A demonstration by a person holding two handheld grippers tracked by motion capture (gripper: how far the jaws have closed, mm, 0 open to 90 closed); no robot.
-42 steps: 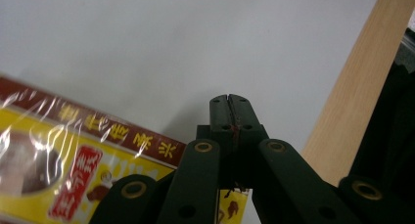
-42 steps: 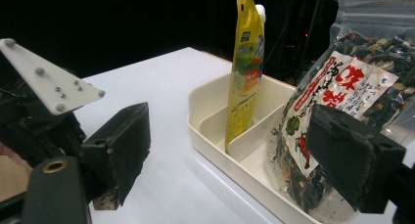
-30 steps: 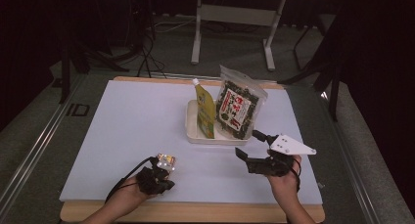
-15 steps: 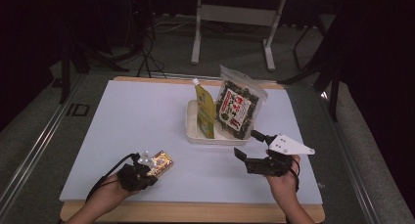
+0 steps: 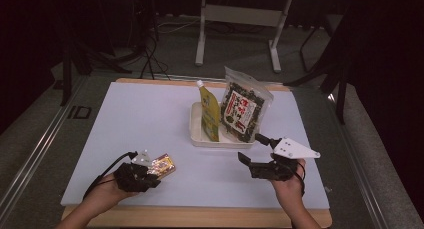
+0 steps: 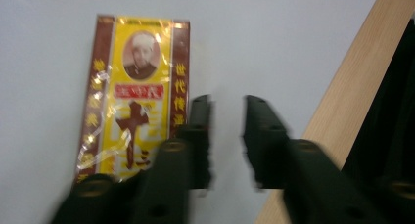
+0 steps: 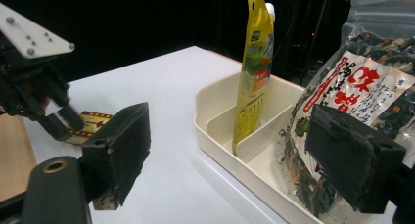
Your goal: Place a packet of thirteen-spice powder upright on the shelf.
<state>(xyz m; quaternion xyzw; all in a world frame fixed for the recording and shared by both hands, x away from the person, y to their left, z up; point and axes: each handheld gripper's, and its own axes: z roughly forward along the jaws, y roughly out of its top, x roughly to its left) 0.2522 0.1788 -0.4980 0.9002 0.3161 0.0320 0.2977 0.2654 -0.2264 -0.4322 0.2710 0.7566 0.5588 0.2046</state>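
Packet (image 6: pixel 134 94) looks light, flat, slippery; I'd pinch its long edge with my spread, empty left gripper (image 6: pixel 227 136).

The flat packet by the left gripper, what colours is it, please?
Yellow with brown borders; left gripper view.

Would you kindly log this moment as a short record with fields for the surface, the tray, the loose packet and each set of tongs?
surface: white table top with a wooden front edge
tray: cream divided tray holding an upright yellow pouch and a seaweed bag in separate compartments
loose packet: flat yellow packet lying on the table top
left tongs: open, holding nothing, beside the packet near the front edge
right tongs: open wide, holding nothing, near the tray
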